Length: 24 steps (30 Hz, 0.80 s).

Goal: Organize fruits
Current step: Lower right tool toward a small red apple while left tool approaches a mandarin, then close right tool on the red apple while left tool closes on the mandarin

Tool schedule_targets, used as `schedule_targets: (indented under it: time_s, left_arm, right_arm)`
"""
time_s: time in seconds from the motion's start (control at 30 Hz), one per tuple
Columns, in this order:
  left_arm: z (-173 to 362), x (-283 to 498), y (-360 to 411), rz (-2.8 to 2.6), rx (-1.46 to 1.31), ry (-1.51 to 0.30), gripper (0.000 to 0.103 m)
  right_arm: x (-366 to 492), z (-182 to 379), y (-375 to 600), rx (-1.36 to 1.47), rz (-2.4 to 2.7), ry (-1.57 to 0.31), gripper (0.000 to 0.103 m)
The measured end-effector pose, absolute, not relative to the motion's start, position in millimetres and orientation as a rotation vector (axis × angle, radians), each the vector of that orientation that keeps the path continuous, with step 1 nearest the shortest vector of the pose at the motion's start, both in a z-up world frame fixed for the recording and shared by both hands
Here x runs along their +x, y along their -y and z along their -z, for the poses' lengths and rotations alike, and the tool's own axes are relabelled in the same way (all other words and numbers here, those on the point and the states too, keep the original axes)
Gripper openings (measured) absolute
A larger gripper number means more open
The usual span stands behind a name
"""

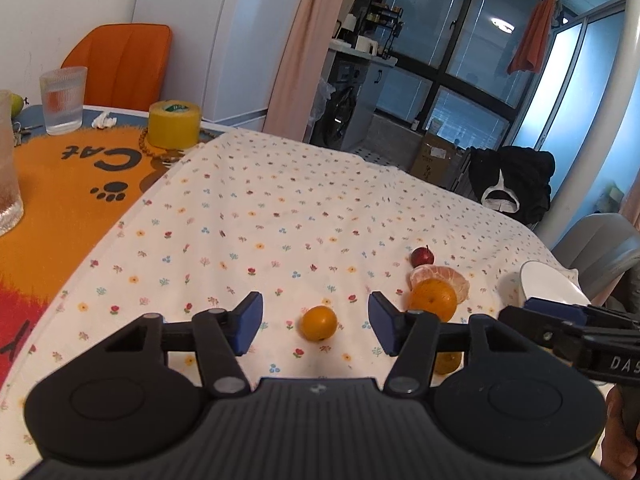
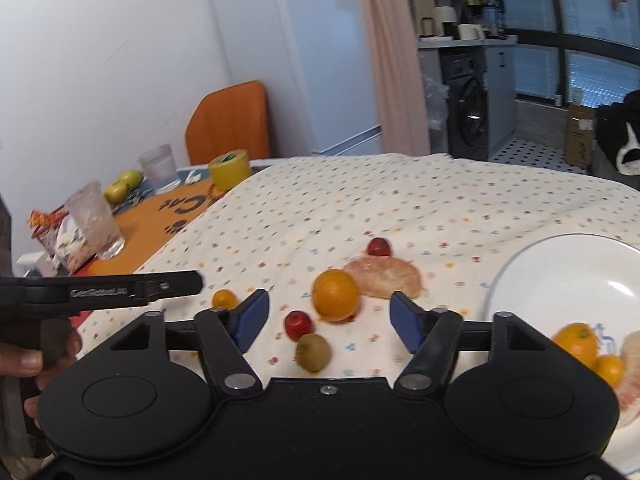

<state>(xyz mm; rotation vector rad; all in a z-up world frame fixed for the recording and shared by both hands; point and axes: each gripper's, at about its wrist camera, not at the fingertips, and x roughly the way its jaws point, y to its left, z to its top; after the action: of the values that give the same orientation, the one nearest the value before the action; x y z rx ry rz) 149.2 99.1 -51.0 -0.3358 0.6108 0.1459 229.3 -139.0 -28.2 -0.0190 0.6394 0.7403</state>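
Left hand-held gripper point(image 1: 316, 322): blue pads spread wide, nothing held; a small round orange citrus point(image 1: 319, 323) is framed between them on the floral-cloth-covered worktop point(image 1: 260, 220).

Right hand-held gripper point(image 2: 328, 320): jaws likewise wide and empty, above a small red fruit point(image 2: 298, 325), a brown fuzzy kiwi point(image 2: 313, 352) and a large round orange point(image 2: 335, 294).

White round ceramic plate point(image 2: 520, 276): at the right, already holding citrus.

Hazards, as judged: round fruit may be nudged and rolled off by one pad closing first; the soft peeled pale segment cluster point(image 2: 384, 276) may be crushed; the cloth may be snagged; the grippers, close together, may collide.
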Motion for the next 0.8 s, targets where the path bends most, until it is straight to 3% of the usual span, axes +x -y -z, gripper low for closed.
schedule_targets:
  time_s: [0.27, 0.5, 0.73, 0.8]
  left_arm:
    - [67, 167, -97, -0.123, -0.343, -0.656, 0.045]
    - [77, 178, -97, -0.116, -0.349, -0.68, 0.04]
    - [82, 182, -98, -0.121, -0.354, -0.69, 0.023]
    - [81, 181, -99, -0.124, -0.356, -0.687, 0.023]
  right_arm:
    - [234, 39, 115, -0.052, -0.798, -0.682, 0.047]
    - [239, 46, 99, -0.076, -0.832, -0.706, 0.044]
    - [244, 56, 88, -0.104, -0.838, -0.73, 0.038]
    - [244, 58, 85, -0.122, -0.834, -0.734, 0.035]
